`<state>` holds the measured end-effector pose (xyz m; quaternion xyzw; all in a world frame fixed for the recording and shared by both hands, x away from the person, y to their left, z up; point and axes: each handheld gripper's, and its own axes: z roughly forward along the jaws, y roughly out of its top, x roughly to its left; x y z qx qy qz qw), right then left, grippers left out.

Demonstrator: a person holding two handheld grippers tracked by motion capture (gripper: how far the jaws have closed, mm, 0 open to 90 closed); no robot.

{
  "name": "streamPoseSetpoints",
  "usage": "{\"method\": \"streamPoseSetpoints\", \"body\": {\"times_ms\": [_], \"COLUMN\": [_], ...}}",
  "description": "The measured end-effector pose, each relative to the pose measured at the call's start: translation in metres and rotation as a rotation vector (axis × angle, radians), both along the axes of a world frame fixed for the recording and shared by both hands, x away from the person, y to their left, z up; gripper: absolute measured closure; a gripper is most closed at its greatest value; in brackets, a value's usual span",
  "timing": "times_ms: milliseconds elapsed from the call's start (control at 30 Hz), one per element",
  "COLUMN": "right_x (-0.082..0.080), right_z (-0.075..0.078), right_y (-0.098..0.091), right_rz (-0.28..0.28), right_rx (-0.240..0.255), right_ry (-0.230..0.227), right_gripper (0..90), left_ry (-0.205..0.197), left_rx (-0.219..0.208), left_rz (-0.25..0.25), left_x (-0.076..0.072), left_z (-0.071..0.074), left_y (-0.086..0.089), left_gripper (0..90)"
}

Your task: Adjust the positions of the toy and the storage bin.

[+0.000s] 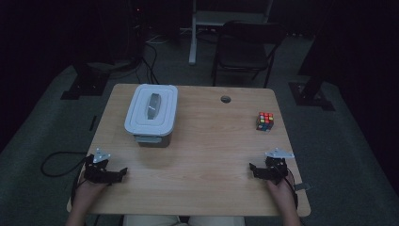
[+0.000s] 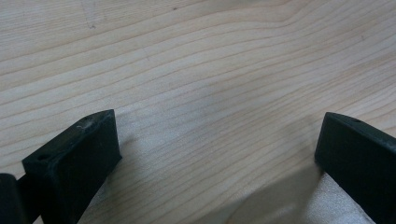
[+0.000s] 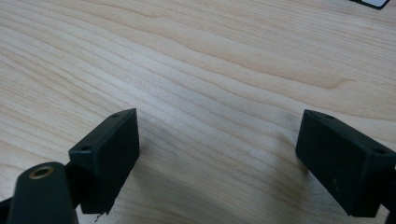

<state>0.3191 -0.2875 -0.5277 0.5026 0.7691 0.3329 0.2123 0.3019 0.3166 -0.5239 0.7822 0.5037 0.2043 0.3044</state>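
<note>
High view overlooks the table; both gripper views face it closely.

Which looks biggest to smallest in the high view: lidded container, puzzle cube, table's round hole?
1. lidded container, by far the largest
2. puzzle cube
3. round hole, slightly smaller than the cube, though it sits farther from the camera
</note>
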Motion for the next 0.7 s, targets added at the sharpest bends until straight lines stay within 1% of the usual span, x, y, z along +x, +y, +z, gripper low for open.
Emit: {"method": "streamPoseSetpoints", "body": {"times_ms": [167, 200, 267, 500, 533, 633, 667, 700], "right_x": [0.000, 0.000, 0.001, 0.003, 0.003, 0.005, 0.007, 0.008], "right_z": [0.000, 0.000, 0.000, 0.000, 0.000, 0.000, 0.000, 0.000], "right_y": [0.000, 0.000, 0.000, 0.001, 0.001, 0.004, 0.006, 0.008], "right_rz": [-0.001, -0.001, 0.003, 0.006, 0.006, -0.011, -0.017, -0.019], "right_rx": [0.000, 0.000, -0.001, -0.002, -0.002, -0.002, -0.002, -0.002], "right_ry": [0.000, 0.000, 0.001, 0.001, 0.001, 0.001, 0.002, 0.000], "right_gripper": [13.3, 13.2, 12.9, 12.8, 12.8, 12.8, 12.8, 12.8], "left_ry": [-0.001, 0.000, -0.001, -0.002, 0.004, 0.010, 0.001, -0.010], "left_rx": [-0.001, 0.000, 0.000, -0.004, -0.006, 0.001, -0.009, -0.029], "left_rz": [0.000, 0.013, 0.021, 0.022, 0.024, 0.026, 0.028, 0.025], "left_x": [0.001, 0.002, 0.004, 0.007, 0.008, 0.012, 0.013, 0.013], "left_z": [0.000, 0.000, 0.000, 0.000, 0.001, 0.004, 0.006, 0.009], "left_y": [0.001, 0.001, 0.001, 0.001, 0.001, -0.001, -0.001, -0.001], "left_gripper": [0.6, 0.6, 0.6, 0.7, 0.7, 0.6, 0.7, 0.7]}}
